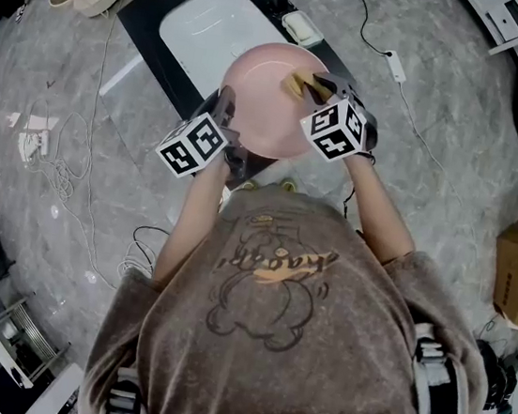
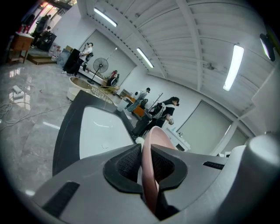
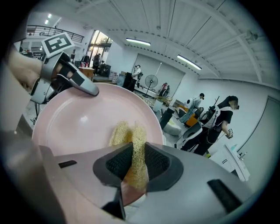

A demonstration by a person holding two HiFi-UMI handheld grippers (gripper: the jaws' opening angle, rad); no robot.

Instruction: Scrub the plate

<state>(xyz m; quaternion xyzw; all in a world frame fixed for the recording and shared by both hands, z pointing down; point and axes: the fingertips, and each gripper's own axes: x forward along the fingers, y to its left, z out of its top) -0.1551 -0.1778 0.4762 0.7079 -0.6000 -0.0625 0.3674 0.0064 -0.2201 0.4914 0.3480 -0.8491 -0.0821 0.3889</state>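
Just ahead of the chest, L tool point(image 2: 146, 170) is clamping the near rim of the pink plate point(image 1: 253, 106); R tool point(image 3: 133, 164) is pinching a yellow scrubber point(image 3: 131, 135) against its face, above the white basin point(image 1: 207, 24). Best approach: holding L grip firm, sweeping R in overlapping circles w/ light pressure.

Open lab hall, strip lights point(image 2: 232, 66), floor cables point(image 1: 55, 176)
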